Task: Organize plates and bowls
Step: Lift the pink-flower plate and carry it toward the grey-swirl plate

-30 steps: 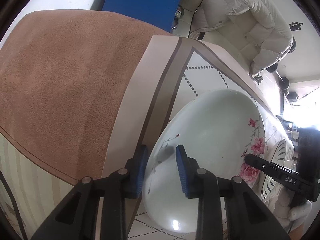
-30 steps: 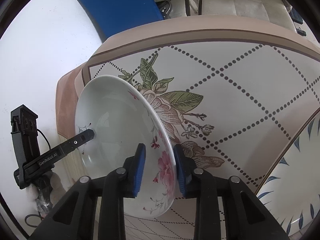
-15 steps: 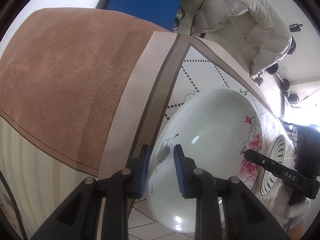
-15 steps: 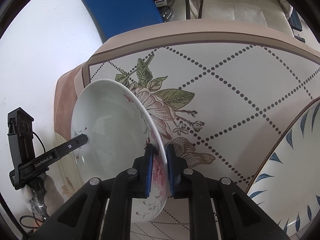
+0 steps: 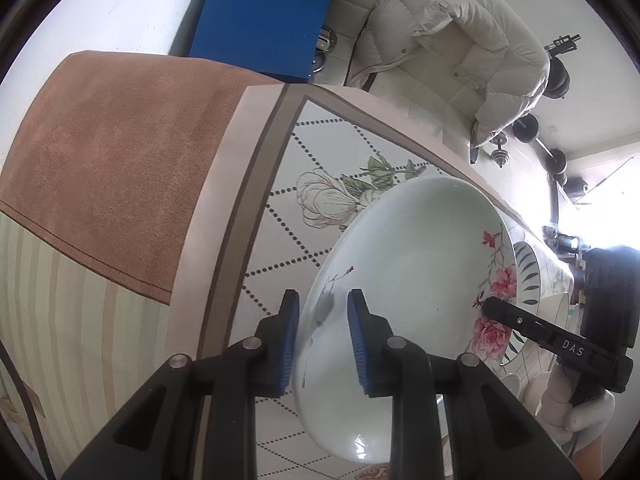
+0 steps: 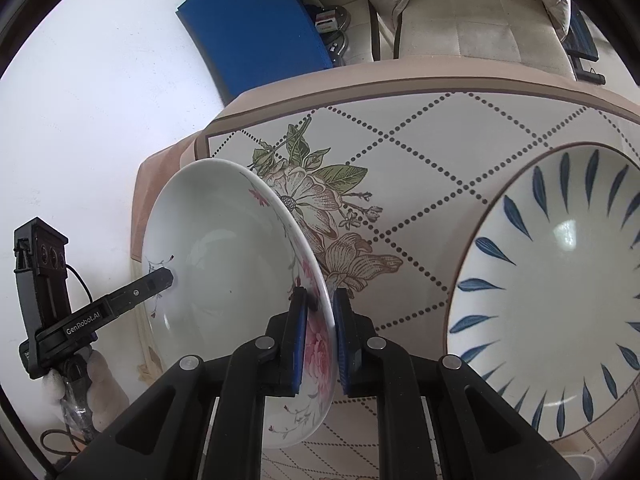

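Right now the right gripper (image 6: pixel 320 332) pinches the flowery plate (image 6: pixel 224 264), tipped up over the tablecloth's (image 6: pixel 420 152) near corner, the left gripper (image 5: pixel 323 340) sits loose around its other rim, and the blue-leaf plate (image 6: pixel 560 300) waits nearby, so sorting seems barely started.

a home (puffy coat (image 5: pixel 460 40) over sofa (image 6: pixel 472 28), floral tablecloth (image 6: pixel 420 152))

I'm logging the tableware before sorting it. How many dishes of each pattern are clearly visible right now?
pink-flower plate: 1
blue-leaf plate: 1
Total: 2
The pale pieces at the edge of the left wrist view are too unclear to count.
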Available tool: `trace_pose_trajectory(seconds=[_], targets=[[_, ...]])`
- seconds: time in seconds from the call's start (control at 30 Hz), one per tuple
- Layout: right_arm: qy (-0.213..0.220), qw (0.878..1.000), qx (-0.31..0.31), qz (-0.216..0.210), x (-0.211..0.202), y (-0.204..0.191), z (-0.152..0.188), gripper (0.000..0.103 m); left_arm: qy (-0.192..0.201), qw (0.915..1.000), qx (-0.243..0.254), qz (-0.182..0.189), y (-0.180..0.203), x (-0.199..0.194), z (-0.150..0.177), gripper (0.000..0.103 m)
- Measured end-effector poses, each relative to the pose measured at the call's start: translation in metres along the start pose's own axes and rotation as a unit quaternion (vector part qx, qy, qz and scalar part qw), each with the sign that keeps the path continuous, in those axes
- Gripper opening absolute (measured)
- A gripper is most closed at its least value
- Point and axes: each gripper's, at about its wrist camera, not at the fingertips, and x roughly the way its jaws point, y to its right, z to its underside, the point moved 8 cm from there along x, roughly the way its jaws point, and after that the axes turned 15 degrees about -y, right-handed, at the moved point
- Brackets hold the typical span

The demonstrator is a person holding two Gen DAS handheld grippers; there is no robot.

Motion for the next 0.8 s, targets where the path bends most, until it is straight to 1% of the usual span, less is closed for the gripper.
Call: trace_pose_trajectory(seconds=[0.2,0.33,0.47,0.7,0.8], targets=[[0.016,1.0,0.008,-0.006,-0.028,0.013,0.031,0.015,0.002,0.9996,0.027,0.0,0.039,-0.008,0.022,0.022],[0.024,1.0,0.017,-0.011,-0.044,0.031,0.06,0.015,0.0,0.9986,0.052,-0.005,0.07,-0.007,0.043,0.022],[0.029,0.999,0.032,-0.021,-0.061,0.059,0.096,0.015,-0.009,0.9972,0.074,-0.012,0.099,0.005,0.067,0.022],[0.036,0.997,0.06,-0.024,-0.074,0.106,0.15,0.015,-0.031,0.9939,0.105,-0.016,0.146,0.034,0.105,0.022],[0.04,0.996,0.072,-0.026,-0.079,0.128,0.171,0.015,-0.034,0.9918,0.121,-0.022,0.166,0.045,0.119,0.022]])
